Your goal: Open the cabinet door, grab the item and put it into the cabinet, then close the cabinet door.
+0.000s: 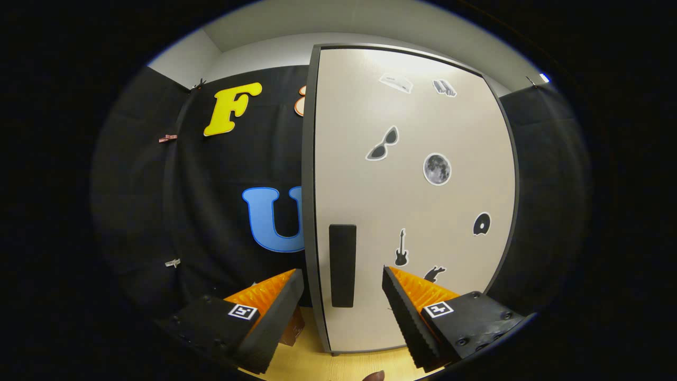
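Right now the tool (342, 283) is spread wide, its two orange-and-black fingers (272, 301) held apart with nothing pressed between them. The black handle (342, 264), a tall upright bar on the cabinet door (412, 211), stands in the gap between the fingertips and just beyond them; whether either finger touches it I cannot tell, though both look clear of it. The door is pale, edged in dark grey, and dotted with small stickers. It appears closed or very nearly so, its handle edge facing the tool.

By my reading, the step in hand is the first one: getting the door open. The next move calls for easing the fingers forward until the handle sits well between them, closing on it squarely, then pulling along the door's swing without twisting.

A light wooden counter (317, 365) runs under the tool and the cabinet's foot. Something brownish (293, 330) peeks out behind the left finger, low on the counter; it may be the item to be stowed, but the finger covers too much to say. The cabinet's inside is hidden behind the door.
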Demonstrator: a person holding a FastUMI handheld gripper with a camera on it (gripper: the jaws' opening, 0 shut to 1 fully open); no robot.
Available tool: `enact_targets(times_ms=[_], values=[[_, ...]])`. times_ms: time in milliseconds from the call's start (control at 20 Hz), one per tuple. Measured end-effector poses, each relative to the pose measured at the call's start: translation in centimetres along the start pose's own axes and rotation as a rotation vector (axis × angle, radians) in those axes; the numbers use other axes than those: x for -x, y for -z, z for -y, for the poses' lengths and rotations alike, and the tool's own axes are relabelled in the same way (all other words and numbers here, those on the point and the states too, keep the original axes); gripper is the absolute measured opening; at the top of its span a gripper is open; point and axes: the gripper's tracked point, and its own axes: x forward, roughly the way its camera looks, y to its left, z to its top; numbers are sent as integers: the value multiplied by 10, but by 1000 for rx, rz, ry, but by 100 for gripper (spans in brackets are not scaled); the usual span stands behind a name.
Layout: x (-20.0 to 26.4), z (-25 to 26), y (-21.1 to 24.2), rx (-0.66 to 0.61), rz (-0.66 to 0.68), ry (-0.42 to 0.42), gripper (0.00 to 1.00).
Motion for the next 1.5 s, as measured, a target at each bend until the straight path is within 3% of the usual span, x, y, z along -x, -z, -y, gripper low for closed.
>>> enact_targets(times_ms=[350,650,800,1500], values=[[-44,-8,23,-14,-24,-26,96],[-56,3,19,-28,-19,3,37],[-57,4,20,0,-34,-15,24],[-12,13,19,-36,-77,-86,24]])
